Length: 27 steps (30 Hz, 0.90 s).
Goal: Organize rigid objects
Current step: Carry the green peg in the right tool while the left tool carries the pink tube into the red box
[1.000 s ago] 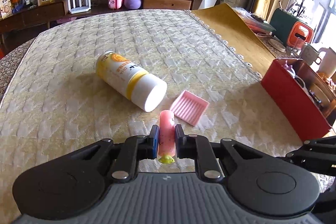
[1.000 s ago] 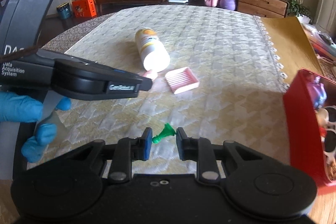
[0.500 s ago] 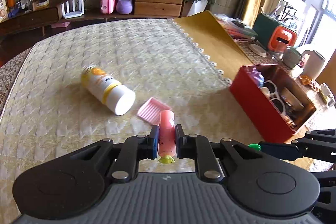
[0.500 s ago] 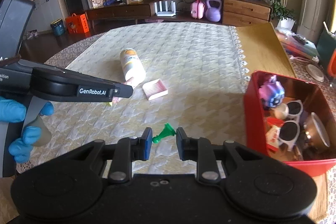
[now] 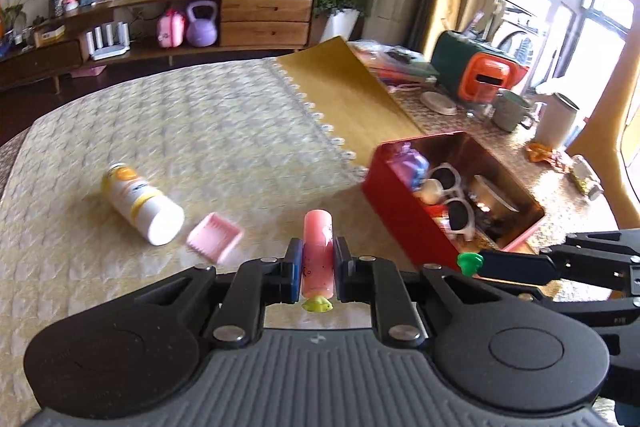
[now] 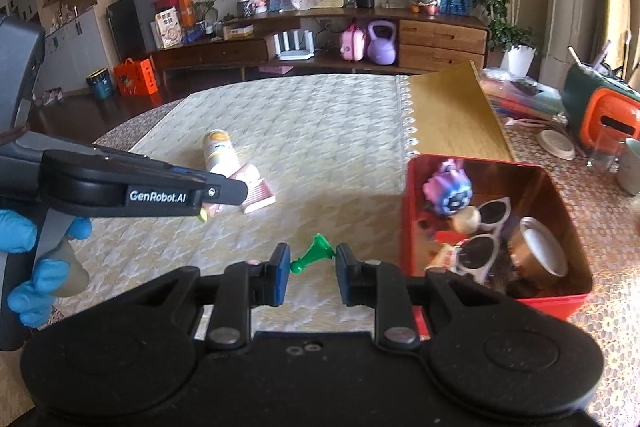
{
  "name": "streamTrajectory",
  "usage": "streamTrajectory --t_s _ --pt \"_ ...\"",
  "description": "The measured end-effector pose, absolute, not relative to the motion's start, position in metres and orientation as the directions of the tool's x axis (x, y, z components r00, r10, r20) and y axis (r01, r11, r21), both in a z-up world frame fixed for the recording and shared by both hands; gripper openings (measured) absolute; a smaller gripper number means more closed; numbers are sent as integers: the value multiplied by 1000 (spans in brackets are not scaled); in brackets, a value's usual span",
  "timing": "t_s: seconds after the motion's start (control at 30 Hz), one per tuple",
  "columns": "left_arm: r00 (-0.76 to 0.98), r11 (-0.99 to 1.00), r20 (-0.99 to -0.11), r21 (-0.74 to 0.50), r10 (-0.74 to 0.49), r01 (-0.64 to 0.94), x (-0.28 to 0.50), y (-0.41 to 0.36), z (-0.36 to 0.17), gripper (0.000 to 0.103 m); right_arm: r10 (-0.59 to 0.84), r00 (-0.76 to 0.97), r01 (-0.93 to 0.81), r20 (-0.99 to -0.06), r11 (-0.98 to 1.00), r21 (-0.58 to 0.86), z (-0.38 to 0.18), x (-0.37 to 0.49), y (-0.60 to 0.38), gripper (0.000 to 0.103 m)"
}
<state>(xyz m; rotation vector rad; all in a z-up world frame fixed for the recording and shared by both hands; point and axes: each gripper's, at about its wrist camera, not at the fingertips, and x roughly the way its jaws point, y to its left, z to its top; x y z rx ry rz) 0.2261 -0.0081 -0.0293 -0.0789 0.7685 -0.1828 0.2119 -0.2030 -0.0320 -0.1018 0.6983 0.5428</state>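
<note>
While the left gripper [image 5: 316,269] clamps a pink plastic tube [image 5: 317,254] pointing to twelve o'clock, the right gripper [image 6: 311,269] pinches a small green plastic pawn [image 6: 313,253] crosswise; a red metal tin [image 6: 416,227] lies at three o'clock.

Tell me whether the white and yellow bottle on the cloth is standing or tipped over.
Tipped over. The bottle lies on its side on the quilted cloth, its flat white end facing the camera, beside the pink tray.
</note>
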Motion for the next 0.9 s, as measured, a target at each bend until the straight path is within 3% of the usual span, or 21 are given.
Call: streamTrajectory --t_s 0.9 --pt "630 948 -725 -102 -279 302 281 -135 -45 15 323 689 -338 -649 935 106 -58 254 -321 23"
